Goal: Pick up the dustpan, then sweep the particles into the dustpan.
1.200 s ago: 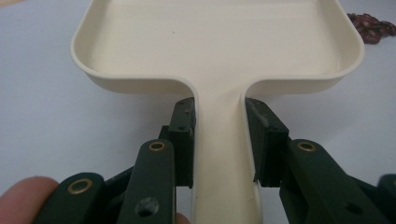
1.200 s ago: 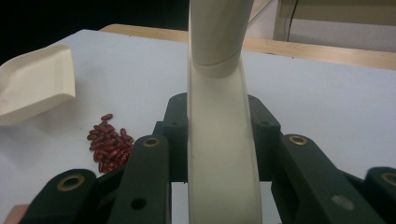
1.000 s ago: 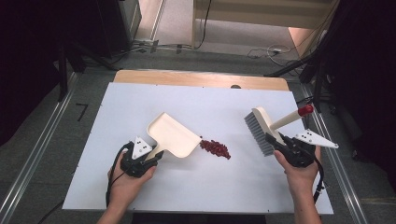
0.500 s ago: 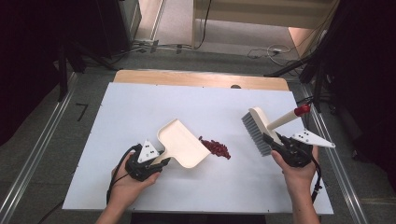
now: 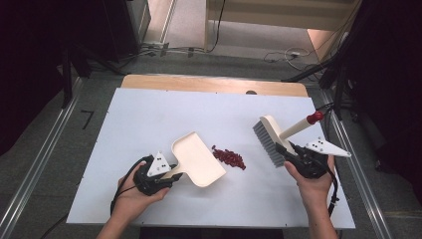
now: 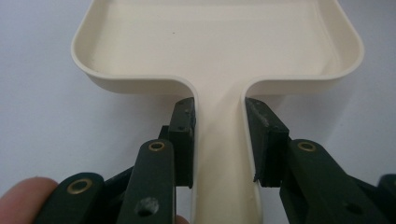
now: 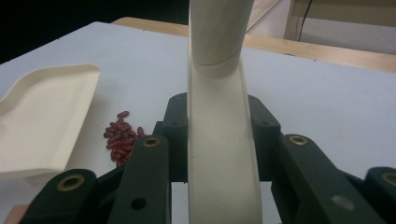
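The white counter (image 5: 149, 114) takes up most of the high view, with a strip of bare wood along its 12 o'clock edge. On it, a little toward 7 o'clock from the middle, lies the cream dustpan (image 5: 198, 160), its open mouth turned toward 4 o'clock and its handle running back toward 8 o'clock into the left gripper (image 5: 166, 175). In the left gripper view the black fingers (image 6: 183, 135) stand on either side of that handle (image 6: 219, 154) just behind the pan and press against its two edges, so they are closed on the dustpan. Toward 3 o'clock from the middle the brush (image 5: 268, 139) hangs with its grey bristles facing the pan's way, and its cream handle, tipped with a red cap (image 5: 314, 117), slants up toward 2 o'clock. The right gripper (image 5: 293, 154) holds it; in the right gripper view the fingers (image 7: 175, 135) clamp the flat cream neck (image 7: 219, 154) of the brush from both sides. Between pan and brush, just beside the pan's mouth and well apart from the bristles, sits a small heap of red beans (image 5: 229, 157), lying loose on the counter; the right gripper view shows them (image 7: 122, 135) near the pan's lip (image 7: 46, 116)
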The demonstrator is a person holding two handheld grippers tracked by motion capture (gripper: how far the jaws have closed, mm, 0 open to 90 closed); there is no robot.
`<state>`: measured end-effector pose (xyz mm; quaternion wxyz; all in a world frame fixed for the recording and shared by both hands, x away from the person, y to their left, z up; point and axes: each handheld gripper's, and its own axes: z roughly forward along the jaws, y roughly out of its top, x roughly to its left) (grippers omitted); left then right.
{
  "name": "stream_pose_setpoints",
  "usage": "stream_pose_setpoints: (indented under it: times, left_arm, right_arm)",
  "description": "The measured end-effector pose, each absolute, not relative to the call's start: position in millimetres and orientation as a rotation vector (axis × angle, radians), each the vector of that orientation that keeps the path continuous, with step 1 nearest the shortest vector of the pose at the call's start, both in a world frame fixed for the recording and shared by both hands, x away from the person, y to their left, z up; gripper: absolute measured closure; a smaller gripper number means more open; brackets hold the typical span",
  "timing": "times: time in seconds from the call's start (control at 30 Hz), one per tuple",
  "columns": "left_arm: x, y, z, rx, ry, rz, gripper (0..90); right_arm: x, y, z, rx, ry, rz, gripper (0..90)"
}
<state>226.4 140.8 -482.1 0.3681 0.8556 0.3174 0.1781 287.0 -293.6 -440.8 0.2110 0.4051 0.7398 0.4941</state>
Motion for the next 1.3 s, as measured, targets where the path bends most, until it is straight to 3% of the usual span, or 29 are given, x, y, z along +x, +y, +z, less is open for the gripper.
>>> stream_pose_setpoints:
  times: [0.87,1.3]
  left_arm:
    - [236,125,-492,2.305,0.775,0.3,66.4]
    - [238,124,-493,2.306,0.77,0.295,66.5]
  right_arm:
    - [281,-225,-449,1.082,2.223,1.162,65.3]
    - [281,-210,-461,1.101,2.263,1.042,65.4]
